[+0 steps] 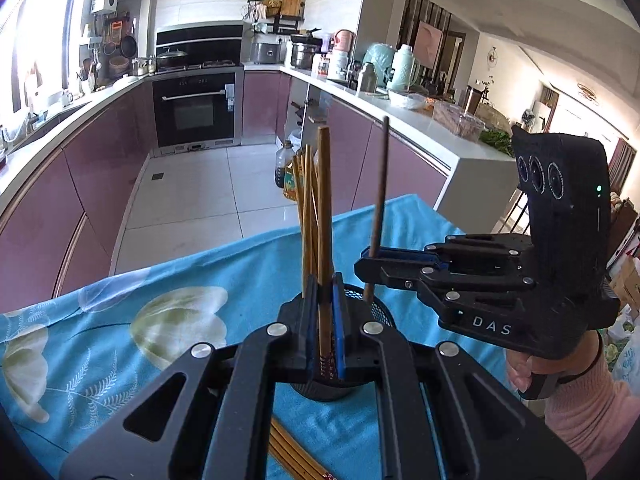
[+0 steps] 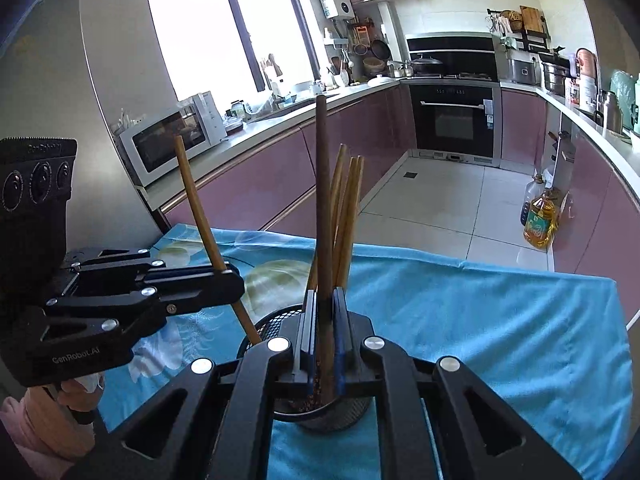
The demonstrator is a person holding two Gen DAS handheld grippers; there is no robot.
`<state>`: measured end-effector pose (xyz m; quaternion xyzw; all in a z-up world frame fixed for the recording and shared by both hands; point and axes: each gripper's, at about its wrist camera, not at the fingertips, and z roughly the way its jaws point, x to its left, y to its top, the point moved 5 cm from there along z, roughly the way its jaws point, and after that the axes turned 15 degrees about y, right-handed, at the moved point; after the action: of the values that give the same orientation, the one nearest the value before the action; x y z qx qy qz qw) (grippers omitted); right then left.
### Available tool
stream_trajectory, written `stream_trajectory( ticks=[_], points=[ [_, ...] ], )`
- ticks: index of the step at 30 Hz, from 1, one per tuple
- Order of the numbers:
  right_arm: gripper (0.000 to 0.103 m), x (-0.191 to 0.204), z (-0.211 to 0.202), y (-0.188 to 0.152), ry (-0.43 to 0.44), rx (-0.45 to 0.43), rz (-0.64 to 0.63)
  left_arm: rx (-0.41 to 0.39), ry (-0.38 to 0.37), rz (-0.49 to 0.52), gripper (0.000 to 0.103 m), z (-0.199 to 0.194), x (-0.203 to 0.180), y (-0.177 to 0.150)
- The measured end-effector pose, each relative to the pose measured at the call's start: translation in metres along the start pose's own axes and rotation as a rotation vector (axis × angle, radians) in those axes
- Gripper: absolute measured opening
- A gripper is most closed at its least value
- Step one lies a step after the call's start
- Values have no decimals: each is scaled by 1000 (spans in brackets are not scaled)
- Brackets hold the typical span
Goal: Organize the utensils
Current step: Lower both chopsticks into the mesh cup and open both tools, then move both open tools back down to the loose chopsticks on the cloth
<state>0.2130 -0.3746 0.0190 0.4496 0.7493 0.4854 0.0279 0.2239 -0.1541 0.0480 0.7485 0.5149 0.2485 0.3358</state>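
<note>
Black jaws, blue pads, tan and brown sticks

My left gripper [image 1: 325, 320] and right gripper [image 2: 324, 336] are black with blue pads; between my left pads stands a light tan chopstick [image 1: 325, 216], between my right a dark brown chopstick [image 2: 323, 208]. Just beyond my fingertips, the mesh holder [image 2: 276, 320] is black, its bundled chopsticks [image 2: 347, 216] honey-yellow. Beneath my jaws the tablecloth [image 2: 480, 320] is turquoise, printed with pale white-green flowers and feathery leaves.
</note>
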Motion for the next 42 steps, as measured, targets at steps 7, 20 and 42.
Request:
stream_trajectory(
  ticks=[7,20,42],
  points=[
    [8,-6,1,-1,-8,-16,32,40,13,-17,11,29,4,-2],
    [37,30,-25,-25,61,-81,-32,-100,133,-90,45,-9,32,-45],
    [50,71,62,-125,75,202,-37,116,257,-184,60,2,73,-197]
  ],
)
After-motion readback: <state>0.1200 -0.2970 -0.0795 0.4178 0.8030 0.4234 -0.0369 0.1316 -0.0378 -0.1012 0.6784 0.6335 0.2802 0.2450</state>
